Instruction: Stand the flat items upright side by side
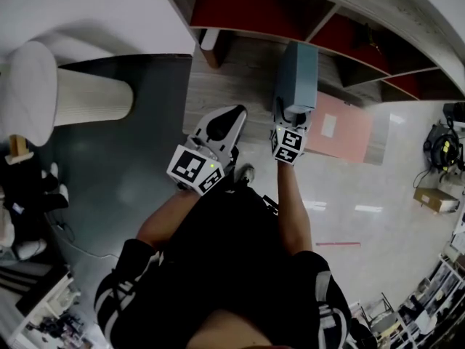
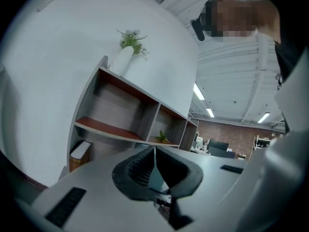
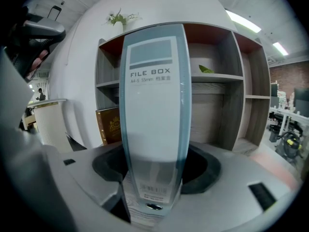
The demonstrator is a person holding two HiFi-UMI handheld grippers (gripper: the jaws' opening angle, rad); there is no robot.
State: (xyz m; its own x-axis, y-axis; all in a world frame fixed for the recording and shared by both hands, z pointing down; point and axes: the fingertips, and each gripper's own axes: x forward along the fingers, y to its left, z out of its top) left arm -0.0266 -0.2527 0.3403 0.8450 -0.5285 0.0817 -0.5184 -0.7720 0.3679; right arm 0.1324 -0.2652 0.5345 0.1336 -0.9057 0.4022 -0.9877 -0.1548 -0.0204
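The right gripper (image 1: pixel 293 117) is clamped on the lower end of a tall blue-grey file box (image 3: pixel 153 105), held upright in the air in front of the shelf unit (image 3: pixel 231 105), its labelled spine towards the person. The left gripper (image 2: pixel 154 170) is closed on nothing and hangs beside it. A brown book (image 3: pixel 108 124) already stands at the left end of the lower left compartment.

From where I stand, the worry is that low grip. With so much box above the jaws, it could pivot or slip if its top catches the board over the compartment. Slid in carelessly, it might also knock the book flat. With its jaws closed, the left gripper could only push at the box to steady it, not catch it.
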